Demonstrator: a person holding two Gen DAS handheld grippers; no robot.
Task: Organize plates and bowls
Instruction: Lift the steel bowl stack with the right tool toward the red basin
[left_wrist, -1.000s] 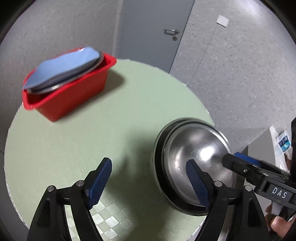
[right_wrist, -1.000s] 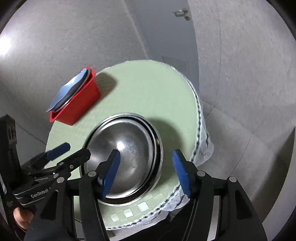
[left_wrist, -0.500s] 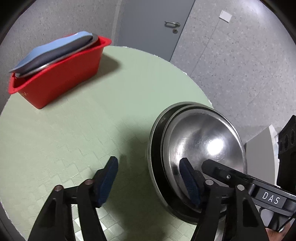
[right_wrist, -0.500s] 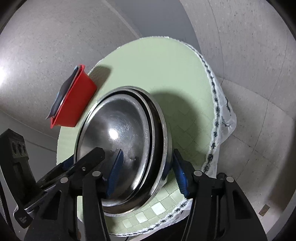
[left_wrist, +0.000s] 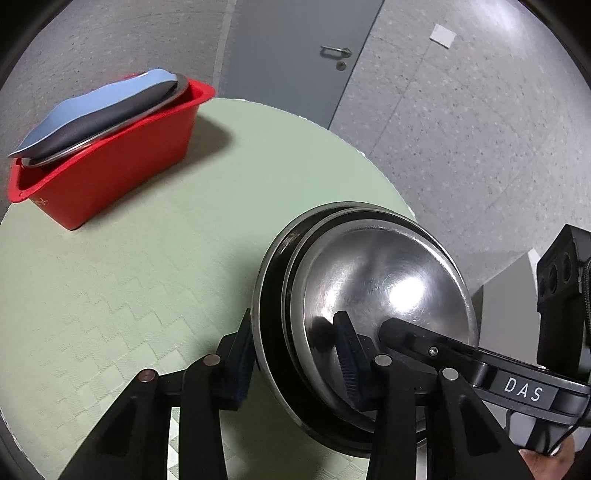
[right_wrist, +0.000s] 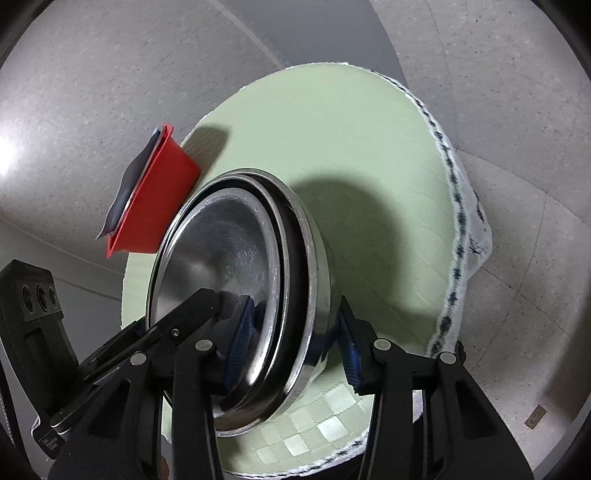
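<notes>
While angled down, both grippers (left_wrist: 295, 354) (right_wrist: 295, 343) clamp bowls (left_wrist: 369, 295).

The near rim of the nested steel bowls (left_wrist: 373, 295) is hidden behind the left gripper's (left_wrist: 291, 354) fingers, the red bin's (left_wrist: 110, 162) inside is covered by the plates (left_wrist: 103, 110) on it, and the table's (right_wrist: 332, 155) near edge is cut off by the frame.

Grey door (left_wrist: 295, 55), speckled floor (left_wrist: 461, 122)
</notes>
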